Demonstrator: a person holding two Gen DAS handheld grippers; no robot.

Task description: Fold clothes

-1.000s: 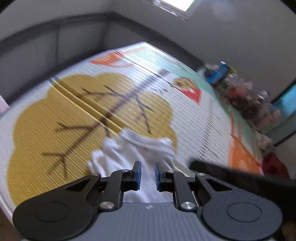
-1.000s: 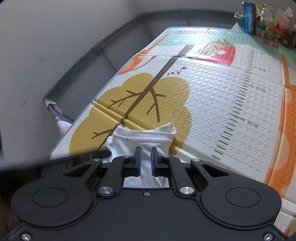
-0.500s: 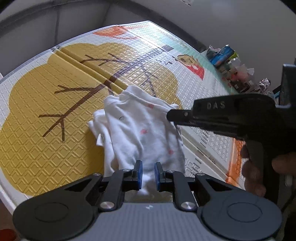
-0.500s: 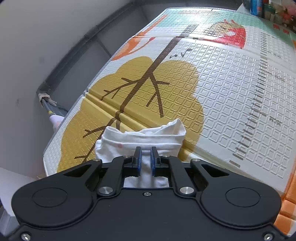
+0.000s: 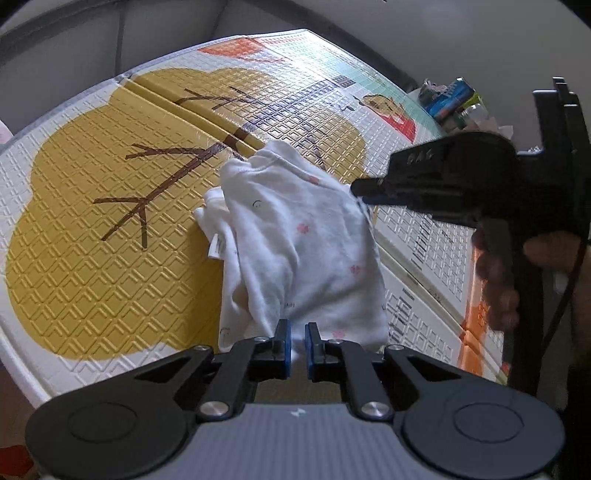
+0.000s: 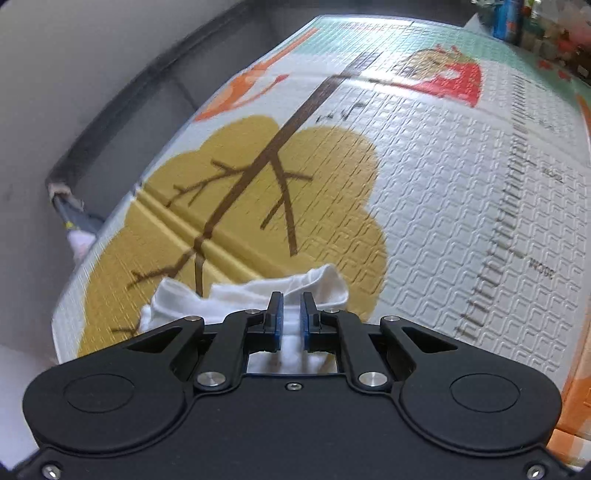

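A white baby garment [image 5: 295,236] with small pink flowers lies crumpled on the play mat [image 5: 92,221], over the yellow tree print. My left gripper [image 5: 296,345] is at the garment's near edge; its jaws are closing, with white cloth pinched between the blue pads. In the left wrist view my right gripper [image 5: 356,191], held in a person's hand [image 5: 495,280], grips the garment's right edge. The right wrist view shows the garment [image 6: 236,299] bunched under my right gripper [image 6: 291,319], which is shut with cloth between its pads.
Packets and bottles [image 5: 454,99] crowd the mat's far corner, seen too as clutter [image 6: 517,18] in the right wrist view. A grey padded wall [image 5: 74,40] borders the mat. A grey pole end [image 6: 70,210] lies off the mat's left edge [image 6: 62,314].
Both grippers came down toward the mat with the garment. The cloth went from a hanging bunch to lying spread on the yellow print. The right gripper came into the left wrist view.
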